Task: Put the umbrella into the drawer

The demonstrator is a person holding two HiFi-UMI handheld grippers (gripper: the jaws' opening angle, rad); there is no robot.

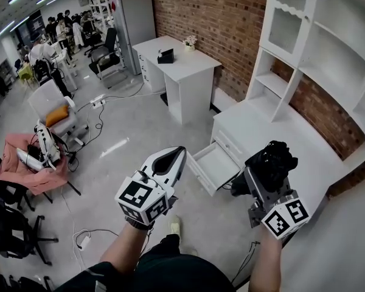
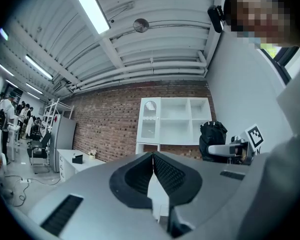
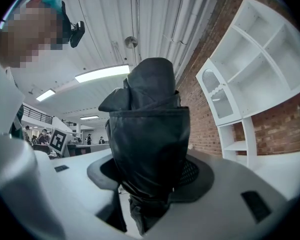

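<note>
Right now the right gripper (image 1: 263, 178), lower right of the head view, has its jaws clamped on the umbrella (image 1: 272, 162). It holds the umbrella in the air, just right of the open drawer (image 1: 216, 163) at frame centre and not yet over it. The left gripper (image 2: 153, 158) has its jaws together with nothing between them, and sits left of the drawer.

Risks, as I read it:
- The hold is on bunched fabric, not a hard shaft. If the cloth shifts inside the pads, the bundle could rotate or slide out on the way down.
- Loose flaps stick out above the jaws. They could catch the drawer's front rim or the edge of the desk (image 1: 261, 129) above it.
- The drawer looks shallow. If the umbrella is released tilted or crosswise, one end could ride on the wall and block closing.

Materials:
- The umbrella is a black, matte woven fabric, folded into a stubby, creased roll with a soft outline.
- The drawer is white, smooth and rigid, a flat rectangular tray with low walls.
- The gripper pads are dark with a ribbed texture, in grey moulded shells.
</note>
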